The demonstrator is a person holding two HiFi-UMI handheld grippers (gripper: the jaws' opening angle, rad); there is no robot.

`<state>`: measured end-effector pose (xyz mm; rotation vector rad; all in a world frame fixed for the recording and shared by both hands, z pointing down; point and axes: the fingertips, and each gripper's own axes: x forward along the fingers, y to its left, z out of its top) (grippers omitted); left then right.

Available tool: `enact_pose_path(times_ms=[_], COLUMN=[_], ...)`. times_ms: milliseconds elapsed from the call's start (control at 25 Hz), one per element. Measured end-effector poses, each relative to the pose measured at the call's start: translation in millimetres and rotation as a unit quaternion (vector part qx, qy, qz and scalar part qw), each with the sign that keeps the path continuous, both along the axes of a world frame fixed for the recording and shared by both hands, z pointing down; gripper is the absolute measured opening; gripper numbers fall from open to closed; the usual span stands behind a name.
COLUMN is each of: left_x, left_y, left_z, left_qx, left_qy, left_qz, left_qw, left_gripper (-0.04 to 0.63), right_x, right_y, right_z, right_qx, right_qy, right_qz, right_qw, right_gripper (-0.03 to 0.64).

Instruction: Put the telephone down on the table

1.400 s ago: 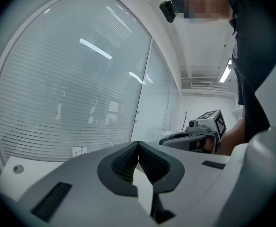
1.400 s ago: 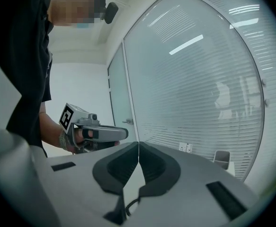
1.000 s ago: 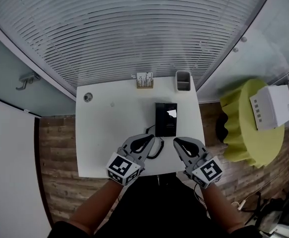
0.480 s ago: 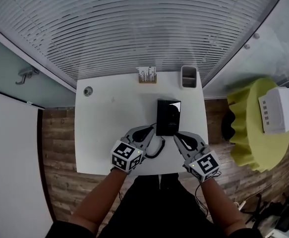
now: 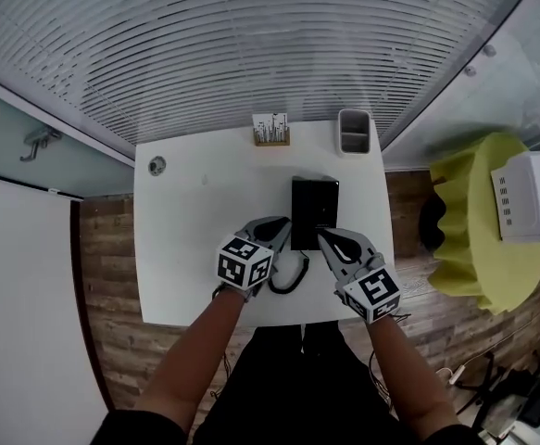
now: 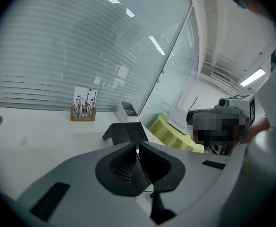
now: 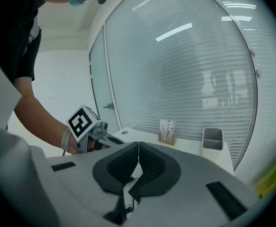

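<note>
I see a white rectangular tabletop under a glossy black rectangular telephone, a white card with thin black strokes in a tan wooden holder, and a pale grey rectangular cup. There is also a yellow-green round side table and brown wood-plank flooring.

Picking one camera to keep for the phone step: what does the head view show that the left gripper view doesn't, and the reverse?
Head view only: the wooden floor, the handle on the glass wall and the whole outline of the table. Left gripper view only: the ceiling lights and the left gripper close up, jaws together with nothing between. Both: the telephone, the card stand, the grey cup and the yellow stool.
</note>
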<state>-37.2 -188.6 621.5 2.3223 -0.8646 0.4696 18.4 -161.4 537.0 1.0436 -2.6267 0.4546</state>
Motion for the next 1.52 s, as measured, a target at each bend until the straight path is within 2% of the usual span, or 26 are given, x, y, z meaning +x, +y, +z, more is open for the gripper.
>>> enact_pose_path(times_ms=[400, 560, 840, 1160, 1520], left_x=[6.8, 11.2, 20.3, 23.3, 23.0], left_y=[-20.0, -22.1, -22.9, -25.1, -21.9], left_z=[54.9, 69.0, 78.9, 81.0, 75.9], left_qx=[-0.057, -0.075, -0.118, -0.138, -0.132], left_qy=[-0.029, -0.030, 0.005, 0.034, 0.022], left_qz=[-0.011, -0.003, 0.000, 0.003, -0.003], left_qw=[0.9979, 0.9968, 0.9930, 0.9899, 0.9910], left_gripper=[0.115, 0.138, 0.140, 0.129, 0.110], right_x=[-2.9, 2.3, 11.6, 19.2, 27.1], right_y=[-16.5, -16.6, -20.5, -16.6, -8.6], right_z=[27.2, 33.9, 40.8, 45.2, 43.5], right_qx=[-0.026, -0.034, -0.048, -0.058, -0.059], right_qy=[-0.005, -0.005, -0.008, -0.015, -0.011], right_qz=[0.015, 0.020, 0.030, 0.040, 0.043], right_qw=[1.000, 0.999, 0.998, 0.997, 0.997], right_gripper=[0.022, 0.023, 0.022, 0.021, 0.023])
